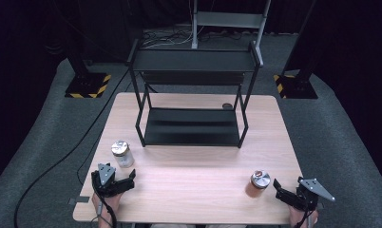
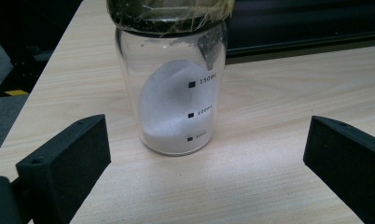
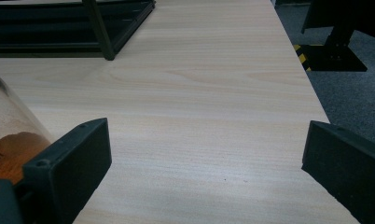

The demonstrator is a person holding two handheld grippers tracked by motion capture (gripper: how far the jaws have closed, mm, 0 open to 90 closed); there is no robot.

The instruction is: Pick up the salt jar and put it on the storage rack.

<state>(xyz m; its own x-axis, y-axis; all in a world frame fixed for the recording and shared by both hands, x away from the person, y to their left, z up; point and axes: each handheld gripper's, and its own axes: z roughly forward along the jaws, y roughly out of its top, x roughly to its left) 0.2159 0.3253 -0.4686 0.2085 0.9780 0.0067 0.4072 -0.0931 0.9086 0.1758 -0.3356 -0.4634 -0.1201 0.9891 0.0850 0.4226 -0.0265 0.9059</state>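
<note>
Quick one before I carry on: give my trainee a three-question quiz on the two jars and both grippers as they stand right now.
1. True or false: the left gripper is shut on the white-powder jar.
2. The orange-powder jar stands nearest to: A) the black shelf rack B) the right gripper C) the left gripper.
3. What closes the top of each jar?

Key:
1. False; its jaws are wide open, with the jar just ahead of them.
2. B.
3. A metal lid.
</note>
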